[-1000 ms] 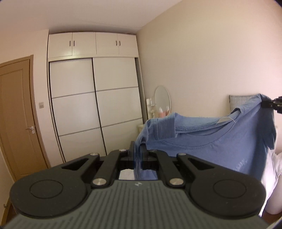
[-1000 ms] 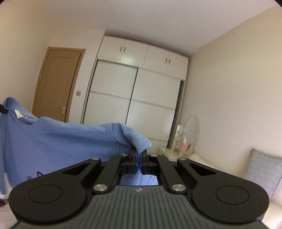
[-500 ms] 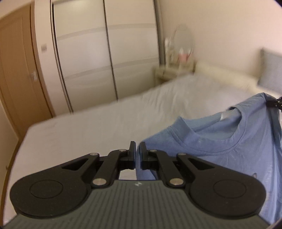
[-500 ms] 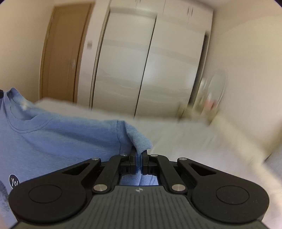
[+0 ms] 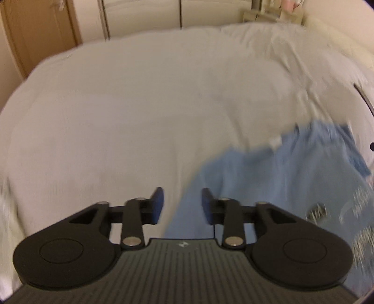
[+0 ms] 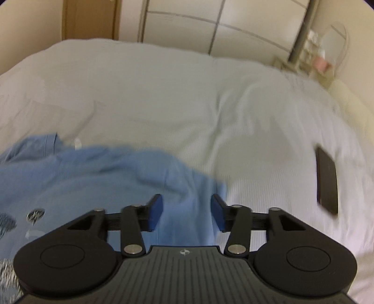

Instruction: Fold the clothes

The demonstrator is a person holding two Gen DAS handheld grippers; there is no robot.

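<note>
Nearest the lenses, both tools are standing with their blue-padded jaws spread wide. The left gripper (image 5: 182, 203) is hovering over the near edge of the blue T-shirt (image 5: 275, 187), with the cloth's edge running between its fingers; whether the pads are touching the fabric is unclear through the motion blur. The right gripper (image 6: 185, 212) is likewise gaping, with a sleeve or shoulder of the blue T-shirt (image 6: 93, 182) lying in the gap and pinched by neither finger.

Just beyond the fingers, the garment is lying spread on the white bed (image 5: 116, 117), its collar turned away from the cameras, with a small white neck label (image 6: 77, 142) showing at the collar. Pale printed graphics (image 5: 316, 211) are showing on the chest, too smeared to read.

Further right on the bed (image 6: 187, 105), well apart from the shirt, a dark flat phone-like slab (image 6: 327, 182) is resting on the cover.

Beyond the bed, white sliding wardrobe doors (image 6: 222, 30), a brown wooden door (image 6: 91, 18) and a small dressing table with an oval mirror (image 6: 336, 39) are filling the far wall.
</note>
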